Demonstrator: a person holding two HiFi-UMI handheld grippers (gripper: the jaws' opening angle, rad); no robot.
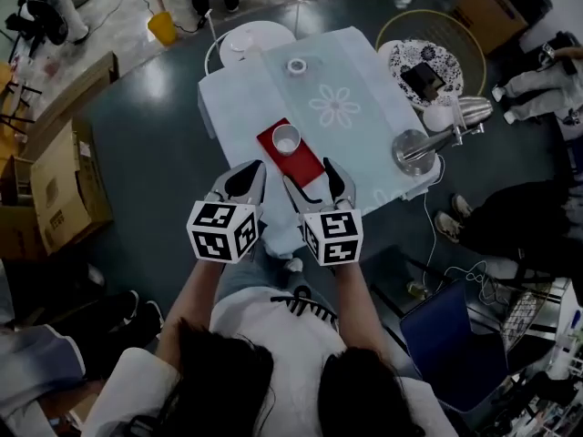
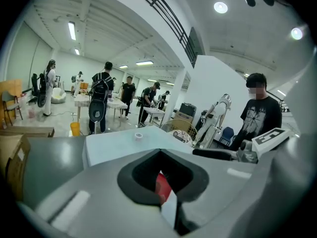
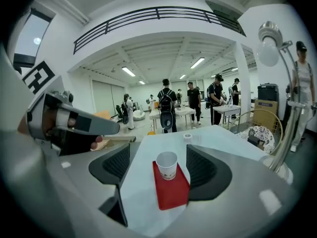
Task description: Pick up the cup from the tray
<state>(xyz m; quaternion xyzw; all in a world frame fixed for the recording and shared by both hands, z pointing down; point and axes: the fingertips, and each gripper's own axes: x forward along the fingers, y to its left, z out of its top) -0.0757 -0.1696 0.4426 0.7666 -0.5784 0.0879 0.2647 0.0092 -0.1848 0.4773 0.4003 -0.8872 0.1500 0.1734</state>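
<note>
A white paper cup (image 1: 286,139) (image 3: 167,164) stands upright at the far end of a red tray (image 1: 293,157) (image 3: 172,190) on a table with a pale cloth (image 1: 355,139). My right gripper (image 1: 310,175) (image 3: 159,149) is open just short of the tray, its jaws either side of the cup's line but not touching it. My left gripper (image 1: 255,169) (image 2: 159,151) hovers at the tray's left near corner, shut with nothing in it. Through the hole between its pads, a sliver of the red tray (image 2: 162,187) shows.
A tape roll (image 1: 297,66) lies at the table's far side. A metal lamp (image 1: 426,144) stands at the right edge, beside a round wicker chair (image 1: 428,62). A white stool (image 1: 250,39) stands behind; cardboard boxes (image 1: 55,185) lie left. A seated person's shoes (image 1: 451,224) are right.
</note>
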